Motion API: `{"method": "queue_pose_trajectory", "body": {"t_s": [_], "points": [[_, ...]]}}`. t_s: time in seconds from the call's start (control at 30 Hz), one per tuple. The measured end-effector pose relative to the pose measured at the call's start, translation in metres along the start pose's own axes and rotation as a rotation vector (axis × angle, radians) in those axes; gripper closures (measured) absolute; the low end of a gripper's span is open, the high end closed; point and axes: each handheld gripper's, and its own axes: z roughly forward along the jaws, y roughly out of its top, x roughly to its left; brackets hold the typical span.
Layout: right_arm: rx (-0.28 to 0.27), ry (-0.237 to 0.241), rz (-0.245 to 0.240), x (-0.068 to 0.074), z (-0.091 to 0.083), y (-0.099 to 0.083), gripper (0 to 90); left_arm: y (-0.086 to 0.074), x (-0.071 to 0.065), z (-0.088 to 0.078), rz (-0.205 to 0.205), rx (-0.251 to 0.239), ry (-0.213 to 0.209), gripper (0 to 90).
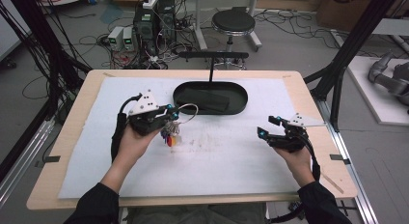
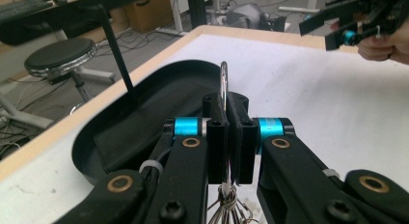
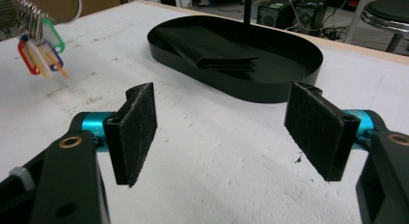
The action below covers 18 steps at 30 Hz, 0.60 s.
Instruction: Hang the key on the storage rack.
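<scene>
In the high view, nearest the camera, the person's dark sleeves come up from the bottom edge, and the left hand holds the left gripper (image 1: 169, 115) with its jaws clamped together on a large metal ring (image 1: 188, 110); a bunch of keys with coloured tags (image 1: 170, 135) hangs from it above the white mat (image 1: 231, 156). Just beyond, a black oval tray (image 1: 210, 98) sits at the far middle of the mat with a folded black cloth (image 1: 212, 100) lying in it and a thin black post rising from its far rim. The right gripper (image 1: 270, 127) hangs well apart to the right, jaws spread and holding nothing. In the left gripper view, the two black jaws stand pressed together at the centre, the ring (image 2: 224, 81) pinched between them and rising above their tips, while the keys (image 2: 230, 204) dangle below, partly cut off by the frame; the tray (image 2: 144, 122) lies just behind to the left with the cloth (image 2: 125, 144) inside. In the right gripper view, the two pads (image 3: 137, 130) stand wide apart and touch nothing, the bare mat between them; the tray (image 3: 308, 67) with the cloth (image 3: 210, 52) lies beyond, and the tagged keys (image 3: 38, 45) hang at the upper left, seemingly clear of the mat.
</scene>
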Motion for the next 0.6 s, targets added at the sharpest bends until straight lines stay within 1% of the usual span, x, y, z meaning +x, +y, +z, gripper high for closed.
{"method": "queue_pose_trajectory", "body": {"t_s": [0.03, 0.17, 0.23, 0.27, 0.33, 0.4, 0.5, 0.57, 0.6], "points": [[0.001, 0.005, 0.002, 0.000, 0.000, 0.000, 27.6, 0.004, 0.001, 0.000, -0.001, -0.004, 0.004, 86.6], [0.000, 0.007, 0.006, 0.000, 0.000, 0.000, 27.5, 0.017, 0.007, 0.000, 0.013, -0.008, 0.022, 86.7], [-0.002, 0.008, 0.008, 0.000, 0.000, 0.000, 27.4, 0.022, 0.011, 0.001, 0.016, -0.011, 0.029, 86.6], [-0.005, 0.005, 0.009, -0.001, 0.000, 0.000, 27.3, 0.024, 0.012, 0.002, 0.007, -0.015, 0.034, 86.7], [-0.007, 0.004, 0.011, -0.001, -0.001, 0.000, 26.3, 0.028, 0.017, 0.003, 0.014, -0.011, 0.045, 86.6], [-0.013, -0.010, 0.013, -0.001, -0.001, 0.000, 23.2, 0.031, 0.021, 0.004, 0.008, -0.018, 0.052, 86.6], [-0.016, -0.012, 0.013, -0.001, -0.001, 0.000, 23.2, 0.034, 0.029, 0.007, -0.005, -0.022, 0.064, 86.7], [-0.016, -0.009, 0.018, -0.001, -0.001, 0.000, 23.2, 0.035, 0.033, 0.010, -0.007, -0.027, 0.077, 86.7], [-0.017, -0.010, 0.026, -0.001, -0.001, 0.000, 22.9, 0.036, 0.035, 0.011, -0.014, -0.028, 0.078, 86.7]]}}
